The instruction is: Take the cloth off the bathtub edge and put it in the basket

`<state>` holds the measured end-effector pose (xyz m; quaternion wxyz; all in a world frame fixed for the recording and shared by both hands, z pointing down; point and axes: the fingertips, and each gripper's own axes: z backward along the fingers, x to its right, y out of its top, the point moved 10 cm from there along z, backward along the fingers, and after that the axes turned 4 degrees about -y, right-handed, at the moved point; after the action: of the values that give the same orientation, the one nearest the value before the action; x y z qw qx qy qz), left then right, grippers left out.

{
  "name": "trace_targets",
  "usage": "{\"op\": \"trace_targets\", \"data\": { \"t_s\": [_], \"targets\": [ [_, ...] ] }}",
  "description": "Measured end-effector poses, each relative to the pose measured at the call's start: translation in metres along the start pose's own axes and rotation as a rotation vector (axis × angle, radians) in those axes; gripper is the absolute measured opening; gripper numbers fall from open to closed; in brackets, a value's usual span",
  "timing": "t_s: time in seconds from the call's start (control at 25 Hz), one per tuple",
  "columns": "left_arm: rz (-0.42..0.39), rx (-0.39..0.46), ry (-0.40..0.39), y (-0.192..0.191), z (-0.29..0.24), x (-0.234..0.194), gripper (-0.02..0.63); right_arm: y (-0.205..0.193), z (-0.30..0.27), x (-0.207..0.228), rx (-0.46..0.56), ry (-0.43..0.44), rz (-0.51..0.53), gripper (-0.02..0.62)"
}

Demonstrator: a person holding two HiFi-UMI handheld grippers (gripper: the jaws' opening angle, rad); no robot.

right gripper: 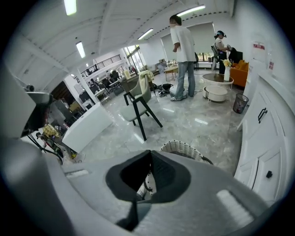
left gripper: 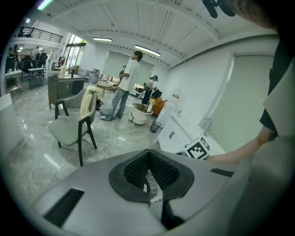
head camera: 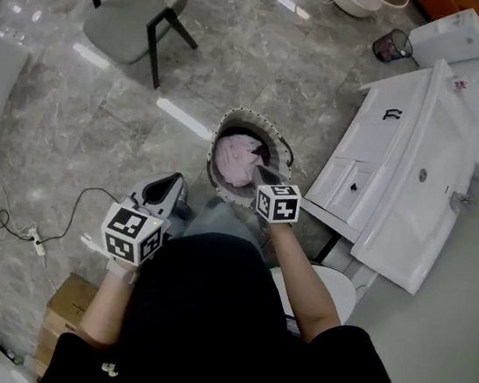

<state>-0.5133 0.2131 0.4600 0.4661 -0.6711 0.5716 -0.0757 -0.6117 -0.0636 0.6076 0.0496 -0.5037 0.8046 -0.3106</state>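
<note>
The pink cloth (head camera: pixel 235 159) lies bunched inside the round woven basket (head camera: pixel 213 152), below its rim and filling most of the well. The basket stands on the grey marble floor (head camera: pixel 101 105). In the head view the right gripper (head camera: pixel 264 175) hangs over the basket's near rim. Its jaws are pressed together with nothing between them, and in the right gripper view (right gripper: pixel 150 153) the rim (right gripper: pixel 182 148) shows just past the closed tips. The left gripper (head camera: pixel 169 187) is off to the basket's left, apart from it. Its ribbed pads meet at the tips in the left gripper view (left gripper: pixel 148 152) and pinch nothing. To the basket's right, the front edge of the white vanity cabinet (head camera: pixel 353 167) runs close by, leaving only a narrow strip of floor between them. To the left and beyond the basket the floor lies open as far as the grey chair (head camera: pixel 131 20), which stands well apart. A small dark waste bin (head camera: pixel 392 47) sits near the cabinet's far end. On the floor near the left gripper a thin cable (head camera: pixel 74 207) trails to a power strip (head camera: pixel 38 244), and a cardboard box (head camera: pixel 63 312) sits beside the person's left arm.
</note>
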Motion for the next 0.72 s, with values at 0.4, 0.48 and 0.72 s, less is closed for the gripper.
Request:
{"op": "trace_targets", "data": {
  "t_s": [0.4, 0.48, 0.72],
  "targets": [
    [-0.103, 0.039, -0.081, 0.049, -0.004, -0.001, 0.014, 0.055, 0.088, -0.023, 0.217, -0.008, -0.046, -0.003],
    [-0.134, 0.05, -0.105, 0.062, -0.004, -0.001, 0.014, 0.065, 0.105, -0.027, 0.26, -0.014, -0.047, -0.003],
    [-0.257, 0.114, -0.171, 0.104, 0.001, 0.014, 0.014, 0.093, 0.162, -0.039, 0.405, -0.033, -0.033, -0.003]
  ]
}}
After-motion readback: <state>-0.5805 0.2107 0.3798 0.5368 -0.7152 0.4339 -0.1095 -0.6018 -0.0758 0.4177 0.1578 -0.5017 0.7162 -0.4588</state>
